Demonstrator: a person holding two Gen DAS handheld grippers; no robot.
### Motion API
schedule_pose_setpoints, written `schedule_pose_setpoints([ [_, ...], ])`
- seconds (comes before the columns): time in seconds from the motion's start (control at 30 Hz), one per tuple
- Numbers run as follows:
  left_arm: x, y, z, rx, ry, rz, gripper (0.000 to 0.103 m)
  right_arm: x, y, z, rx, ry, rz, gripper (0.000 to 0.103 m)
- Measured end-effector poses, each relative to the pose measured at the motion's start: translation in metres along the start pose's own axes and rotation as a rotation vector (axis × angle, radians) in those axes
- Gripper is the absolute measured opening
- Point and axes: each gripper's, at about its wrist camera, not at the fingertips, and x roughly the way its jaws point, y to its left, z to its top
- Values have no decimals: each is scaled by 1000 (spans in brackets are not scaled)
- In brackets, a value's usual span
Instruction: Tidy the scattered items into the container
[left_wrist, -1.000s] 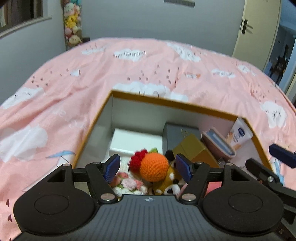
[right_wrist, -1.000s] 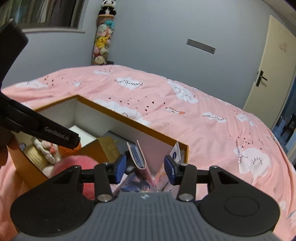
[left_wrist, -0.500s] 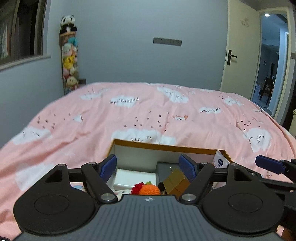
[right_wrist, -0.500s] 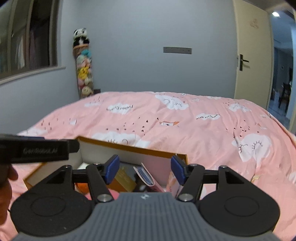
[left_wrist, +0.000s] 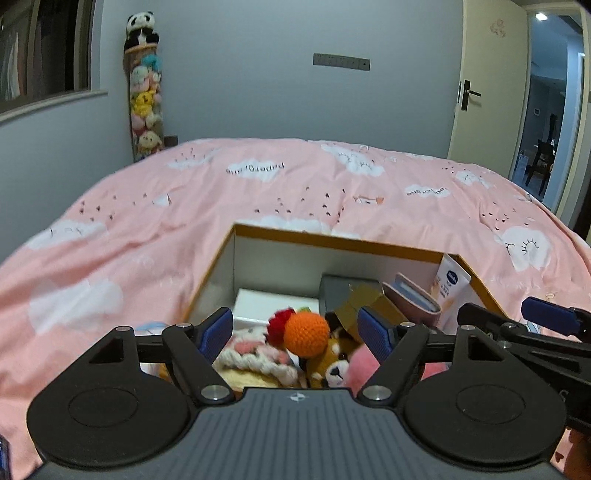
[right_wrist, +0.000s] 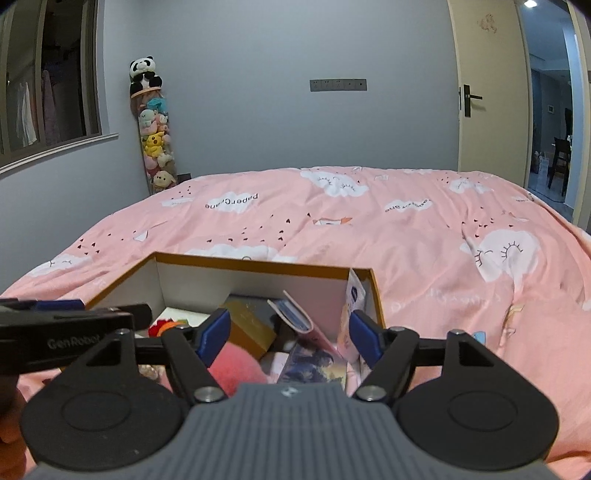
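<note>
An orange-rimmed box (left_wrist: 332, 242) with white walls sits on the bed, holding several items: an orange crochet ball (left_wrist: 306, 334), a fox plush (left_wrist: 334, 360), a gold carton (left_wrist: 365, 302), a pink case (left_wrist: 413, 299) and a lotion tube (left_wrist: 450, 282). My left gripper (left_wrist: 295, 328) hovers at the box's near edge, open, with nothing pressed between its pads. My right gripper (right_wrist: 291, 332) hangs over the box's (right_wrist: 258, 264) right half above a pink plush (right_wrist: 236, 369) and a picture card (right_wrist: 314, 363). Its jaws are opening and hold nothing.
A pink cloud-print duvet (right_wrist: 424, 229) covers the bed all around the box. A column of plush toys (right_wrist: 155, 147) stands in the far left corner. A door (right_wrist: 487, 92) stands ajar at the right. A hand (right_wrist: 9, 424) grips the left tool.
Both grippers have drawn back from over the box and tipped upward, showing the room. The right view has rolled level and its jaws have spread wider. The left jaws widened slightly.
</note>
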Motion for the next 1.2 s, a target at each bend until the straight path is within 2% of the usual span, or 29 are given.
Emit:
schedule_pose_setpoints([
  [0.17, 4, -2, -6, 8, -5, 8, 88, 6, -2, -9, 11, 22, -3, 75],
  [0.33, 11, -4, -14, 16, 23, 5, 88, 10, -1, -19, -16, 31, -22, 75],
  [0.8, 22, -18, -26, 127, 34, 68, 88, 21, -9, -34, 24, 76, -11, 78],
  [0.93, 24, -17, -29, 129, 37, 70, 88, 23, -13, -36, 62, 91, 5, 78],
  [1.2, 25, -17, -32, 128, 25, 79, 89, 24, -13, -37, 58, 85, 9, 79],
])
